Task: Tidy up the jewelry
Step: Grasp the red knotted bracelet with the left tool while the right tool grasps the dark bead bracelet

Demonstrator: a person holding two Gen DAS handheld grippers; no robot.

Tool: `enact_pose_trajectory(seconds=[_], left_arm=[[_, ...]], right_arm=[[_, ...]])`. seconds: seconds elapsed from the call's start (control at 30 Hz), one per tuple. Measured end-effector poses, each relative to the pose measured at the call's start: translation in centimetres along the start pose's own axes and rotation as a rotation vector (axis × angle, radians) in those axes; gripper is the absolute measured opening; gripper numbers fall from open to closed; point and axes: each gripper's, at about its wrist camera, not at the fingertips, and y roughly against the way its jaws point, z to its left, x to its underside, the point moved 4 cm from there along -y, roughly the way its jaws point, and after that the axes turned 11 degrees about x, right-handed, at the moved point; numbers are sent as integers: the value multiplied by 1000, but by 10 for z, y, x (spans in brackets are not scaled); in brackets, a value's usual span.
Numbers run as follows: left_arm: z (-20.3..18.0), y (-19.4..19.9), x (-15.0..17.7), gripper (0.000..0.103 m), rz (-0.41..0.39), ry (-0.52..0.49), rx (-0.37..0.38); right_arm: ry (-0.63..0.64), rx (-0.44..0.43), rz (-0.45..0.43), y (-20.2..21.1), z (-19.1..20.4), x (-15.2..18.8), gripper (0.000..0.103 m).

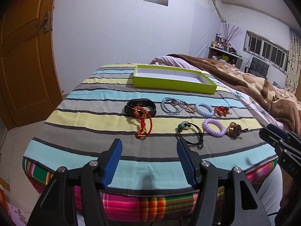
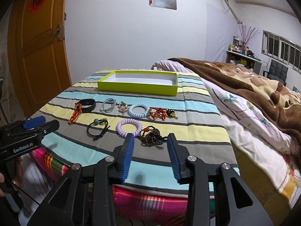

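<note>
A shallow lime-green box [image 1: 175, 86] [image 2: 137, 90] sits empty at the far end of the striped cloth. In front of it lie a black smart band [image 1: 141, 106], a red cord bracelet [image 1: 143, 124], grey hair ties [image 1: 170, 105], a blue coil tie [image 2: 138, 110], a red-gold charm [image 2: 158, 113], a black tie with a teal bead [image 1: 190, 131], a purple coil tie [image 2: 128, 127] and a brown bead bracelet [image 2: 152, 137]. My left gripper [image 1: 148, 143] hovers open near the cloth's front edge, holding nothing. My right gripper [image 2: 150, 137] stands open just short of the bead bracelet, not touching it.
The striped cloth [image 1: 79, 146] covers a plaid cushion at the foot of a bed with a brown blanket [image 2: 244, 79] to the right. A wooden door [image 1: 24, 66] stands at the left. A hand [image 2: 17, 171] holds the left gripper's handle.
</note>
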Motion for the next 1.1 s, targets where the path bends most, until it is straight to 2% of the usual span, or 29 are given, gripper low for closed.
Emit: enact_pose_trajectory(seconds=[0.33, 0.47, 0.57, 0.8, 0.93, 1.1], left_arm=[[19, -32, -12, 63, 41, 25, -10], [24, -45, -15, 63, 60, 35, -9], [26, -54, -18, 63, 76, 41, -3], [28, -76, -20, 62, 137, 28, -13], [27, -83, -19, 50, 150, 19, -26], [29, -85, -21, 29, 153, 6, -42]], right_arm=[[16, -20, 75, -41, -1, 5, 39], [32, -30, 94, -54, 1, 5, 45], [36, -35, 108, -63, 1, 4, 45], [63, -47, 140, -81, 4, 1, 45], [71, -49, 160, -87, 6, 1, 45], [51, -57, 173, -90, 5, 0, 44]])
